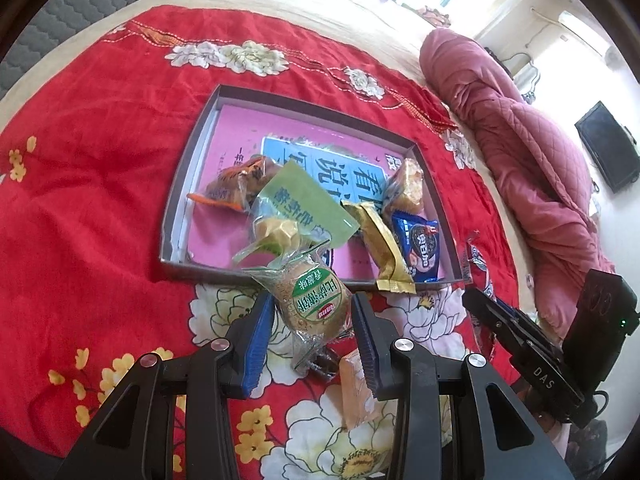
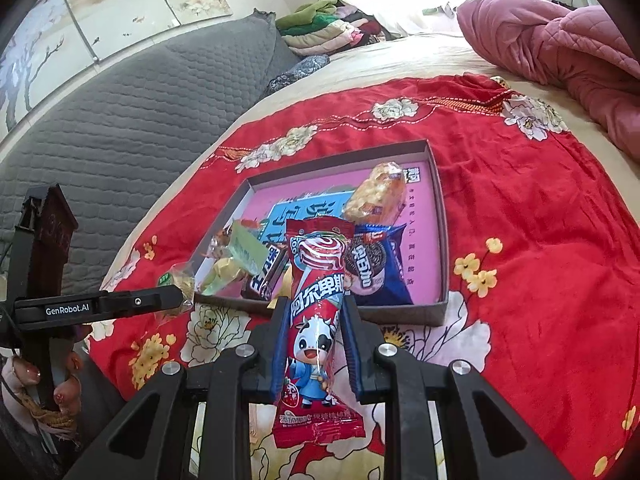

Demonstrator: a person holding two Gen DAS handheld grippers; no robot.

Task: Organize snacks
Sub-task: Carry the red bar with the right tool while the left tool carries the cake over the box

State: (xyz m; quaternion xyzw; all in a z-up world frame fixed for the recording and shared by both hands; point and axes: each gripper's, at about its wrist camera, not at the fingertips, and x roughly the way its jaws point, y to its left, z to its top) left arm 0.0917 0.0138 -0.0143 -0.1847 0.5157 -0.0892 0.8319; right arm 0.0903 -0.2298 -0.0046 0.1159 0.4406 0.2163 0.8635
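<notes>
In the left wrist view my left gripper (image 1: 312, 300) is shut on a round biscuit pack with a green label (image 1: 316, 304), held just in front of the near wall of the shallow grey box (image 1: 192, 152). In the right wrist view my right gripper (image 2: 315, 302) is shut on a long red candy packet with a cartoon cow (image 2: 316, 320), held upright before the box (image 2: 438, 240). Inside the box lie an orange packet (image 1: 232, 184), a green packet (image 1: 296, 208), a gold bar (image 1: 380, 248), a blue cookie pack (image 1: 418, 252) and a yellow cake (image 1: 408, 188).
The box rests on a red flowered cloth (image 1: 100, 160) spread over a bed. A tan wafer packet (image 1: 356, 388) lies loose on the cloth under my left gripper. A pink quilt (image 1: 520, 140) is bunched to the right, a grey headboard (image 2: 120, 120) to the left.
</notes>
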